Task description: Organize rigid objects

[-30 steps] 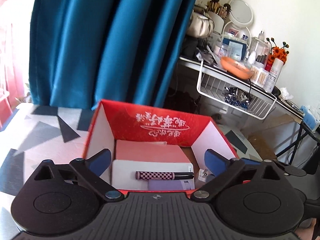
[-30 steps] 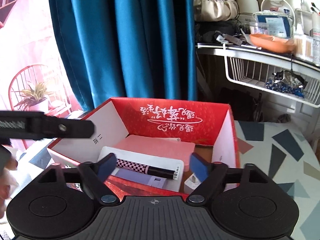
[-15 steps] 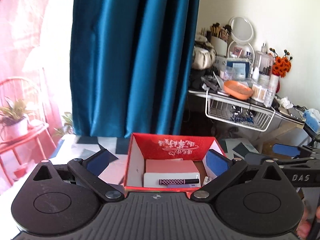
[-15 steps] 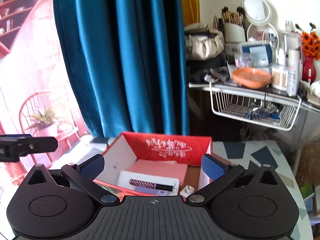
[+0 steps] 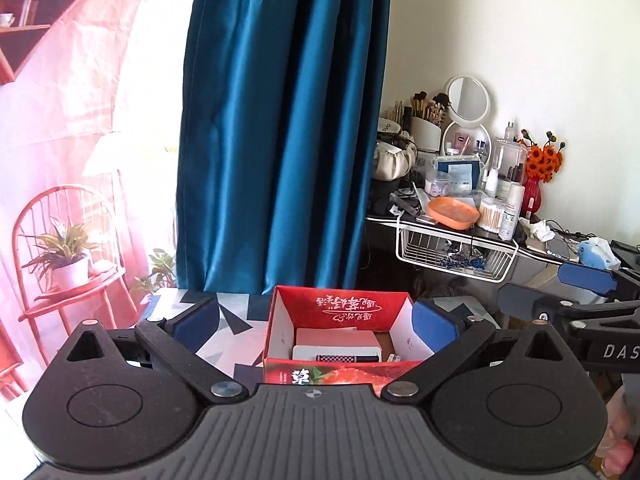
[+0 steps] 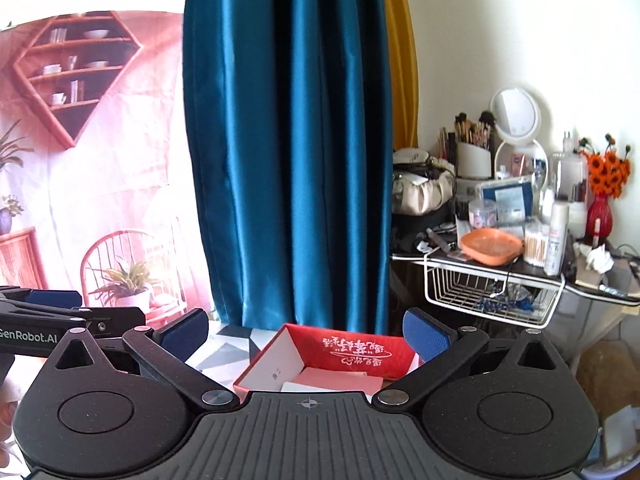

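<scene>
A red cardboard box (image 5: pixel 340 308) (image 6: pixel 352 350) with white lettering stands open on a table patterned in grey and dark triangles (image 5: pixel 236 320). Inside lie a pink flat box (image 5: pixel 334 336), a white box (image 5: pixel 336 352) and a pink-and-black checkered pen (image 5: pixel 344 358). My left gripper (image 5: pixel 316 320) hangs well back from and above the box, jaws wide open and empty. My right gripper (image 6: pixel 306 334) is also raised and back, open with nothing between its blue pads. The right gripper's finger (image 5: pixel 588 280) shows at the right edge of the left wrist view.
A teal curtain (image 5: pixel 280 120) hangs behind the table. To the right stands a cluttered vanity shelf (image 6: pixel 520 264) with an orange dish (image 6: pixel 492 246), a mirror, brushes, bottles and a wire basket (image 6: pixel 492 296). A pink backdrop fills the left.
Both grippers have pulled back and risen from the red box, which now looks smaller and farther. The right gripper's jaws have spread a little wider. The box contents have not moved.
</scene>
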A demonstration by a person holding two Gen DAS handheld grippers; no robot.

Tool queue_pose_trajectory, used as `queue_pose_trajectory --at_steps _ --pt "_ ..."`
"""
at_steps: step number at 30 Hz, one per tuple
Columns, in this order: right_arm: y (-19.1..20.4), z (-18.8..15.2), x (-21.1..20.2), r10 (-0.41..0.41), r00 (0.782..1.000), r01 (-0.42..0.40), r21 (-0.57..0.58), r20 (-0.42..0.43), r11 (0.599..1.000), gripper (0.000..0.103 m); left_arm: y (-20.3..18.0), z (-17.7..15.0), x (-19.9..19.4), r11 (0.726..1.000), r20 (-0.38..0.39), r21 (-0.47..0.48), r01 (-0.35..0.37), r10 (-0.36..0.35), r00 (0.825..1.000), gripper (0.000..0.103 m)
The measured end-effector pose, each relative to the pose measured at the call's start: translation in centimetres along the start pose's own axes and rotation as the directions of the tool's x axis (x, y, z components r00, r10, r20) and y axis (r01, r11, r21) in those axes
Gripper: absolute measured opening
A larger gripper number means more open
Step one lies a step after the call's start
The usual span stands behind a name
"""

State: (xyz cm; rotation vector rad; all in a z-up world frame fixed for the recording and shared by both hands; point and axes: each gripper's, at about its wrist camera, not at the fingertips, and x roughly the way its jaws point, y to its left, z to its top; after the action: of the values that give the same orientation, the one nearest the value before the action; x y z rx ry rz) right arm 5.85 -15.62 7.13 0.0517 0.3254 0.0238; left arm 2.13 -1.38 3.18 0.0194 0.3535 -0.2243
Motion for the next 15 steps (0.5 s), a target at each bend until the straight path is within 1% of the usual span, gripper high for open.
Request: queue_pose_trajectory --at_steps 2,5,10,15 --pt "1.1 -0.3 -1.2 -0.007 1.0 0.007 -0.029 0.004 1.0 0.103 -0.4 -0.6 -0.8 0.999 0.007 0.022 -0.033 0.033 0.999 0.103" --pt "1.9 -0.7 -2.3 0.008 1.0 -0.008 -0.034 -0.001 0.999 0.103 -0.6 -1.3 -1.7 0.996 0.018 0.041 -0.075 0.074 0.997 0.103" --pt "2.0 -1.3 -2.8 0.001 1.0 -0.001 -0.014 -0.009 1.0 0.103 0.4 -1.1 -2.5 0.989 0.044 0.013 -0.145 0.145 0.989 0.103" --pt "1.6 -1.5 -2.8 -0.016 1.0 0.016 0.0 -0.009 1.0 0.103 0.6 -0.7 -2.5 0.987 0.052 -0.004 -0.161 0.161 0.986 0.103"
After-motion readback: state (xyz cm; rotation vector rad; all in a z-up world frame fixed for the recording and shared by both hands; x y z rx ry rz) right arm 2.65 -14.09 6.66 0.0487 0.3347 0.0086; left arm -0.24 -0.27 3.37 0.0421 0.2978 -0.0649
